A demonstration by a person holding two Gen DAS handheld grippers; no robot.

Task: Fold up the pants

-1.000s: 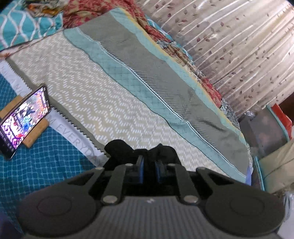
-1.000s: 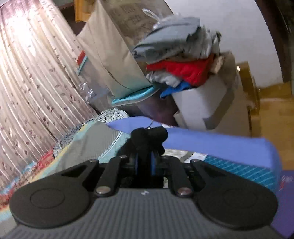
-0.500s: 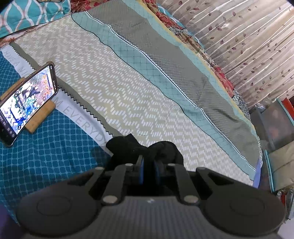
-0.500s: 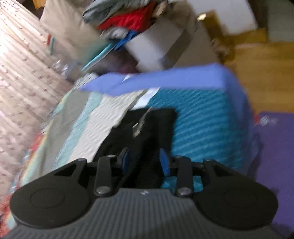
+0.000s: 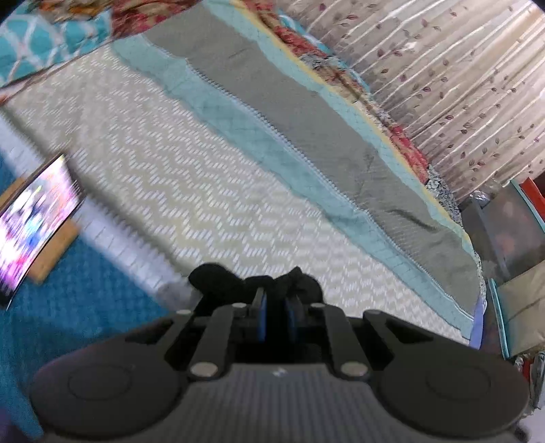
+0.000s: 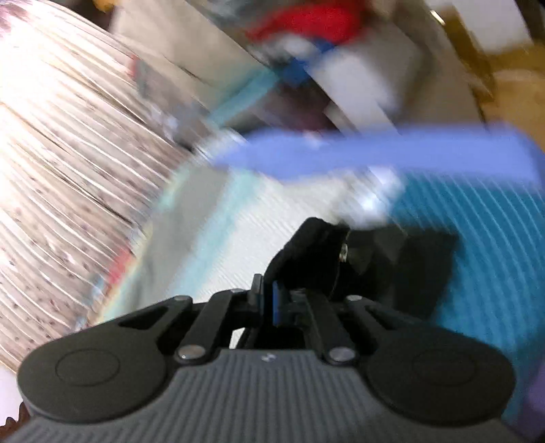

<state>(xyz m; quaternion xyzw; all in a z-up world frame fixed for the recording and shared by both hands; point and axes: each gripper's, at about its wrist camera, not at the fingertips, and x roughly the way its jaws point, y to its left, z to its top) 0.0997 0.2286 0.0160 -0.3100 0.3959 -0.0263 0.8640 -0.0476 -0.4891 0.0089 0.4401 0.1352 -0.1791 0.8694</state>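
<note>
The black pants (image 5: 235, 283) bunch up just ahead of my left gripper (image 5: 276, 308), which is shut on a fold of the black cloth above the bed. In the right wrist view the black pants (image 6: 371, 262) lie over the bedspread, with a small metal button showing. My right gripper (image 6: 270, 300) has its blue pads close together on the black cloth at its left edge. This view is blurred by motion.
The bed carries a chevron and teal patterned spread (image 5: 177, 177). A lit phone (image 5: 34, 221) leans on a wooden stand at the left. Curtains (image 5: 460, 85) hang behind the bed. Boxes and a pile of clothes (image 6: 306, 27) stand past the bed's blue-edged end (image 6: 391, 153).
My right gripper opened half a second ago and has shut again on the pants, swinging upward. My left gripper stays shut on the cloth and has shifted slightly over the bed.
</note>
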